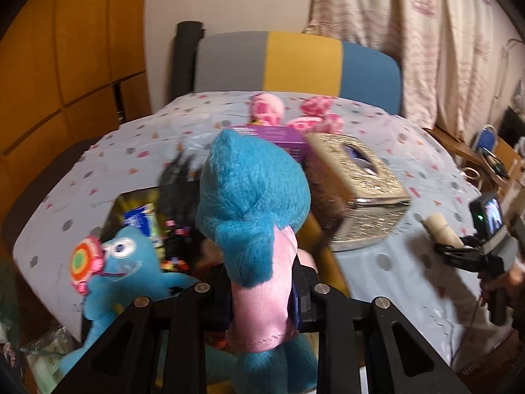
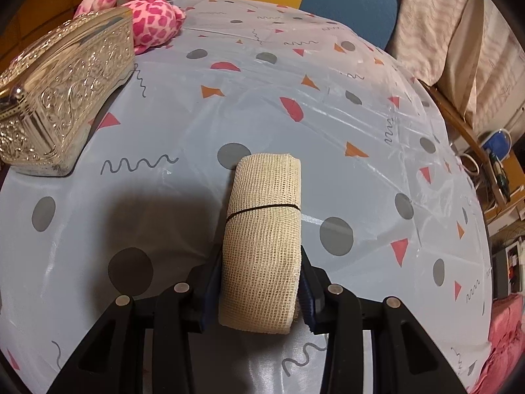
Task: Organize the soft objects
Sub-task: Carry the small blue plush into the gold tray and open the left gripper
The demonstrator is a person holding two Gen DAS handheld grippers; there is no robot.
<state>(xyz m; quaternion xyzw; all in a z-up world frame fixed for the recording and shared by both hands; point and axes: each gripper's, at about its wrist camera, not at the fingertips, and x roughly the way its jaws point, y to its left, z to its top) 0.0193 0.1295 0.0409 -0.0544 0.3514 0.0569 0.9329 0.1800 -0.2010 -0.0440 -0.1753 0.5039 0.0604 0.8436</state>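
1. Near the table's front edge, my left gripper (image 1: pixel 261 298) is clenched on a blue plush toy (image 1: pixel 252 203) in pink cloth, held upright above a box of toys (image 1: pixel 137 216).
2. My right gripper (image 2: pixel 261 290) grasps a beige bandage roll (image 2: pixel 262 229) over the tablecloth (image 2: pixel 344 124).
3. Only the left view shows the right gripper from outside; both views show the silver tissue box (image 2: pixel 62 98) and pink plush (image 2: pixel 154 16).
4. I see a colourful chair (image 1: pixel 295 62) behind the far edge.

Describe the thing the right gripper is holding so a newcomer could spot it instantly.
On the patterned tablecloth, right of the ornate metallic box, the right gripper is shut on a bandage roll. It is beige open-weave gauze with a thin black band around it, unlike the pink spotted plush behind.
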